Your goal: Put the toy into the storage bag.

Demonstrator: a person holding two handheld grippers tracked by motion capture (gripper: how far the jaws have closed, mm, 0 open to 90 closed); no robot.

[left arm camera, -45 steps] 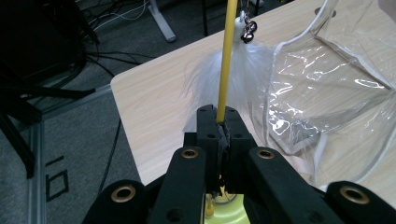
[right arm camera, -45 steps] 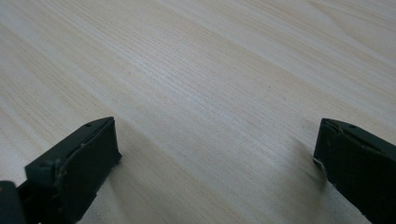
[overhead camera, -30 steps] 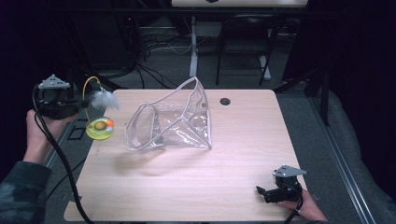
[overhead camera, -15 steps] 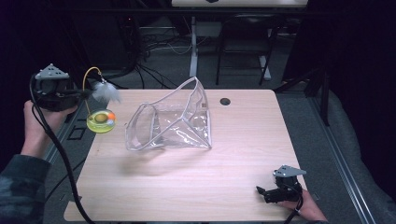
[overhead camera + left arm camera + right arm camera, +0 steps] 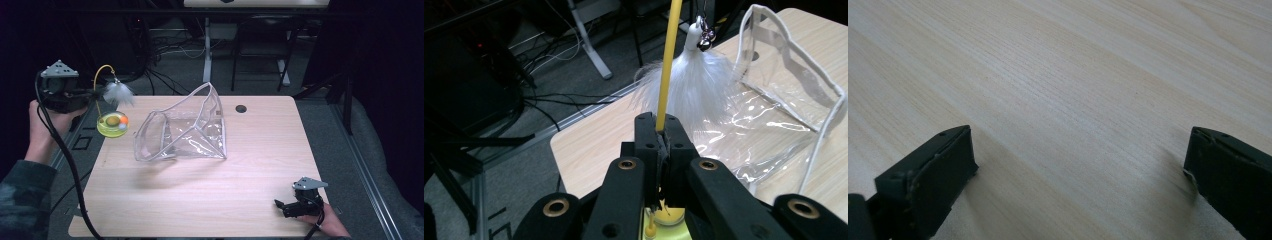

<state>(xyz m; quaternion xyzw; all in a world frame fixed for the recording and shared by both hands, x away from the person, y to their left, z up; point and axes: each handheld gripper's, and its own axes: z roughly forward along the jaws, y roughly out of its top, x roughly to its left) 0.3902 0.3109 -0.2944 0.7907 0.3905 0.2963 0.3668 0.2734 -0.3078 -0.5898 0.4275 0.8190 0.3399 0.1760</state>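
Note:
My left gripper [image 5: 93, 93] is off the table's far left corner, shut on the yellow wire [image 5: 670, 55] of a toy. A white feather tuft [image 5: 118, 93] with small bells dangles from the wire's tip. The toy's yellow-green round base [image 5: 112, 125] with small balls hangs below the jaws at the table's left edge. A clear plastic pouch [image 5: 182, 131] with white trim lies open in the table's middle, just right of the toy. In the left gripper view the feather tuft [image 5: 696, 90] is in front of the pouch [image 5: 784, 105]. My right gripper [image 5: 279, 206] rests open on the table's front right.
The light wooden table [image 5: 260, 150] has a dark cable hole [image 5: 241, 108] near its far edge. Cables and desk legs crowd the dark floor beyond. Under my right gripper [image 5: 1080, 165] there is bare wood [image 5: 1073, 75].
My left gripper has risen and drifted slightly toward the pouch, carrying the toy with it. The right gripper and the pouch have stayed put.

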